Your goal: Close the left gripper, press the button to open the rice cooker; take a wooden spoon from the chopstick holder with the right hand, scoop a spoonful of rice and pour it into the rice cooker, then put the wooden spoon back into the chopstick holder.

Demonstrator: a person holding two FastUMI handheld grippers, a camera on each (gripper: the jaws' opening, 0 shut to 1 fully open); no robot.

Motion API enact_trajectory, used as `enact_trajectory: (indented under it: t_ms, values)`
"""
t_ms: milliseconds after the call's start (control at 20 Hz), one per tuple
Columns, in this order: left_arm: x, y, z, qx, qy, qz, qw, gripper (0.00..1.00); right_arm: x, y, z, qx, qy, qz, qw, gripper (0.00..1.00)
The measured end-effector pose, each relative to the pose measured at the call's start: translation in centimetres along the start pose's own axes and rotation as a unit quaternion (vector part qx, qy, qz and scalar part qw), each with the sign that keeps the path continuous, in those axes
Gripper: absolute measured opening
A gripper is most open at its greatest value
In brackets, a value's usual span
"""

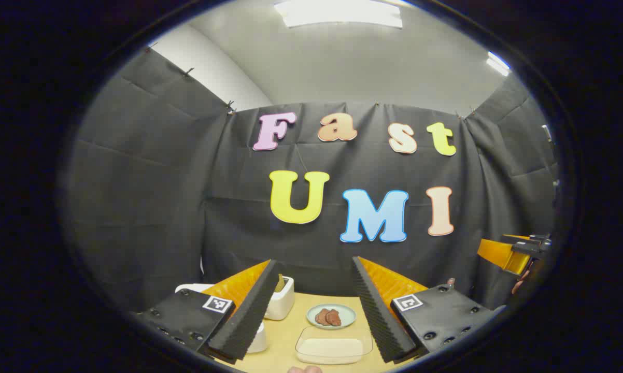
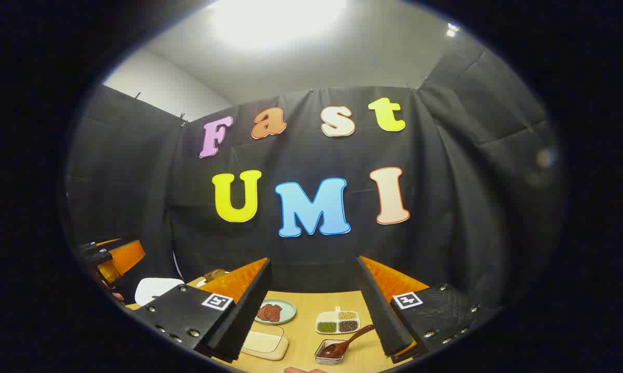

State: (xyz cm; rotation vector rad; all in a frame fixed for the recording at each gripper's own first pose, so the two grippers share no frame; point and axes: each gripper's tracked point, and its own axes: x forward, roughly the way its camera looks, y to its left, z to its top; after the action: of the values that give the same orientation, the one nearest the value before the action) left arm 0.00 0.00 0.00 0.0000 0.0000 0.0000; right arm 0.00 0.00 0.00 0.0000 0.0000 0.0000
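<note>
My left gripper (image 1: pixel 314 260) is open and held above the wooden table (image 1: pixel 291 331), with nothing between its fingers. Past its left finger stands the white chopstick holder (image 1: pixel 285 300) with a wooden handle (image 1: pixel 280 283) poking out. The white rice cooker (image 1: pixel 191 287) is mostly hidden behind that finger. A clear container of white rice (image 1: pixel 334 346) lies near the front. My right gripper (image 2: pixel 313 260) is open too, and it holds nothing. In the right gripper view, the rice cooker's lid (image 2: pixel 156 289) shows at the left and the rice container (image 2: pixel 264 344) sits low.
A pale plate of brown meat slices (image 1: pixel 332 316) (image 2: pixel 274 312) sits mid-table. A divided dish of grains (image 2: pixel 337 321) and a small tray holding a brown spoon (image 2: pixel 337 348) lie to the right. Each gripper appears at the edge of the other's view (image 1: pixel 519 254) (image 2: pixel 112 259).
</note>
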Motion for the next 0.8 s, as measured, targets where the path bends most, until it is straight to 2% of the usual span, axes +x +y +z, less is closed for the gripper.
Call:
enact_trajectory:
  t_ms: [550,800]
  values:
    - [1.0,2.6,-0.4,-0.015,0.001,0.009,1.0,0.97,0.7,1.8,0.1,-0.018,-0.002,0.007,1.0,0.96]
    - [1.2,4.6,-0.7,-0.005,0.001,0.019,1.0,0.98,0.8,2.2,-0.4,-0.02,0.007,0.006,1.0,0.96]
